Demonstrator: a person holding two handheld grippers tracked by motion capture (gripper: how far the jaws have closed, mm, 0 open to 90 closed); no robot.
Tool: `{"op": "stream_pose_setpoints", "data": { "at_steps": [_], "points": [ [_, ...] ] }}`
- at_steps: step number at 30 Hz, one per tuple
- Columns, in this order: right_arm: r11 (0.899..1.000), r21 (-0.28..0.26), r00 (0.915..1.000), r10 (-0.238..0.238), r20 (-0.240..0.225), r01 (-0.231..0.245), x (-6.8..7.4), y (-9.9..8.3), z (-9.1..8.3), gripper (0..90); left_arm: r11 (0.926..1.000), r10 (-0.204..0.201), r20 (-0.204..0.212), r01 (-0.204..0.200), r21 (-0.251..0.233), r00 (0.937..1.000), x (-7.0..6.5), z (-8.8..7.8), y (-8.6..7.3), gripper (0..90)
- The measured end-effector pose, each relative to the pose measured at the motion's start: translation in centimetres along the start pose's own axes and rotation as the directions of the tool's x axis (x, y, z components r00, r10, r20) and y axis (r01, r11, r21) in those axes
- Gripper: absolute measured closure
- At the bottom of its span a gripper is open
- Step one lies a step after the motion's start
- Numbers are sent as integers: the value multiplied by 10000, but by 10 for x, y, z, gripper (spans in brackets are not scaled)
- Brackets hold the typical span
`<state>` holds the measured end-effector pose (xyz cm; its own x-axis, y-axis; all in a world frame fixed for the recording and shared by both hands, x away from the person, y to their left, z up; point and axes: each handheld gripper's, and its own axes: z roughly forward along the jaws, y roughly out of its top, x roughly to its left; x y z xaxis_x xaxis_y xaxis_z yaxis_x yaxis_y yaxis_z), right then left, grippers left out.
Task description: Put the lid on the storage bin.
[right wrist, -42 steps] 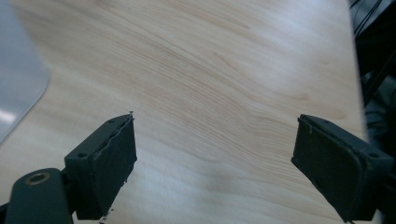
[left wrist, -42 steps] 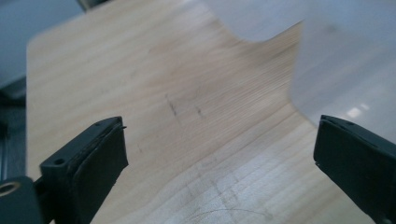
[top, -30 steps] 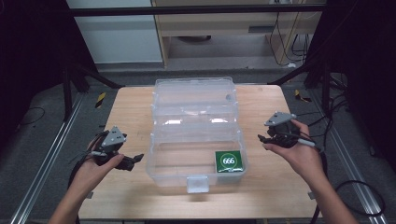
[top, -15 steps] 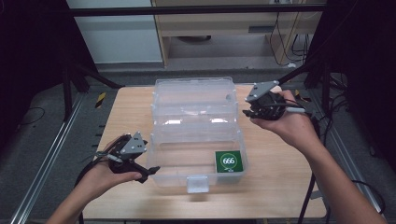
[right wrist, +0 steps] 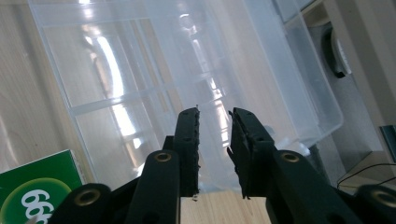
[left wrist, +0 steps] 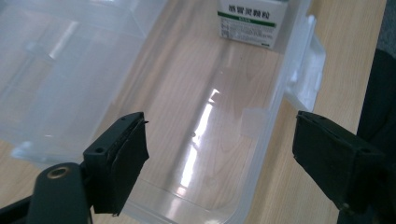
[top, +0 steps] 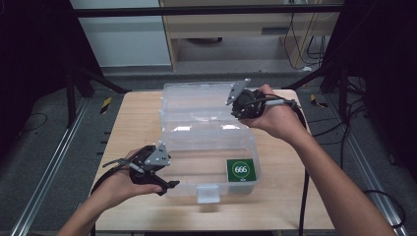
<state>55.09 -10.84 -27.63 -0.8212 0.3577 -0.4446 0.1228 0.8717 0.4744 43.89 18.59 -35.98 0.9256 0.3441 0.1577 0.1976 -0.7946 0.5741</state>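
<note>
High view: clear plastic box (top: 209, 147) lies open mid-table (top: 133, 118), long axis left to right, lid (top: 196, 101) folded away from the person; left gripper (top: 167, 184) at its near-left corner, jaws wide, closing slightly; right gripper (top: 235, 109) over the lid's right end, jaws narrowing, nothing between them.

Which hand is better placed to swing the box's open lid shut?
Right: the right gripper hangs at the raised lid, jaws narrowed. The left gripper sits low at the box's front wall, jaws wide.

packet (top: 241, 170) in box (top: 196, 147), box on table (top: 133, 118)
</note>
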Motion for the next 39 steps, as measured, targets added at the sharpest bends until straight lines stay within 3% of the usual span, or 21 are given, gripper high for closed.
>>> {"op": "stream_pose_setpoints", "data": {
  "at_steps": [7,10,12,16,20,21,30,39],
  "points": [
    [9997,247,9999,-40,-93,42,4,1,17,555,9999,140,312,-142,67,9994,-5,10,-2,154],
    [9995,277,9998,-148,-111,151,3,2,19,542,10000,24,464,-27,76,9989,-5,12,-2,150],
    [9971,458,9980,-603,-168,610,3,4,22,514,9997,111,466,-121,221,9989,-7,15,-2,151],
    [9953,613,9965,-721,-428,747,1,6,28,561,9984,276,543,-302,480,9981,-9,20,-4,167],
    [9938,676,9949,-844,-559,882,1,8,33,622,9990,131,511,-152,417,9986,-10,22,-8,224],
    [9920,767,9936,-955,-595,1000,1,9,35,633,9990,120,732,-151,429,9972,-10,25,-10,255],
    [9823,985,9839,-1497,-980,1593,1,13,40,694,9977,307,818,-355,572,9962,-12,31,-9,319],
    [9784,1069,9797,-1645,-1143,1768,-1,12,43,740,9946,483,1104,-579,861,9927,-13,40,-7,448]
  ]
}}
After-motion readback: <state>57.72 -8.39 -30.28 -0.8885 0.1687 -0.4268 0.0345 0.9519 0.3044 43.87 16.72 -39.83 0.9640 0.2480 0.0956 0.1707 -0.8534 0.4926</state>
